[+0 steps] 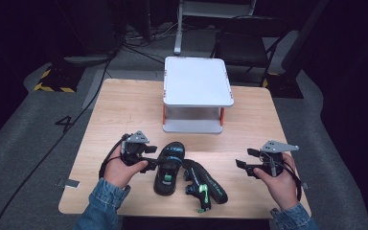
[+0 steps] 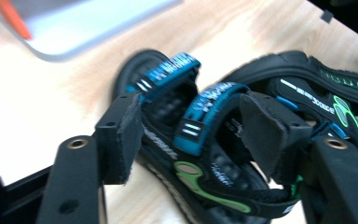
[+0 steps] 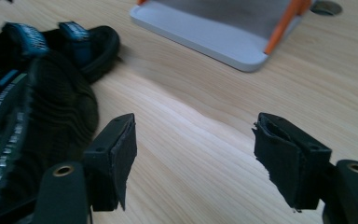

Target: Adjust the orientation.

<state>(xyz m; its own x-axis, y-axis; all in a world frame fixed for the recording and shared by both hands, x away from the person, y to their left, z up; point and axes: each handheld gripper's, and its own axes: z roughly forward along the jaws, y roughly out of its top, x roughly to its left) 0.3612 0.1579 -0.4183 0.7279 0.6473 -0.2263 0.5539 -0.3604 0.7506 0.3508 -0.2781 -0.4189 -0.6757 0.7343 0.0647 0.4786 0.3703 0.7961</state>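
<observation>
While the right gripper (image 3: 193, 158) waits with jaws apart, the upright sandal (image 2: 200, 154) is straddled, unclamped, by the left gripper (image 2: 193, 133); closing is judged next.

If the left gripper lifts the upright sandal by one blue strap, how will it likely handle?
The upright sandal probably hangs tilted, since its blue strap looks soft and bendable. The thick treaded sole looks like light foam, so likely light. Open left gripper straddles that strap; padded jaws should hold fabric without slipping.
</observation>
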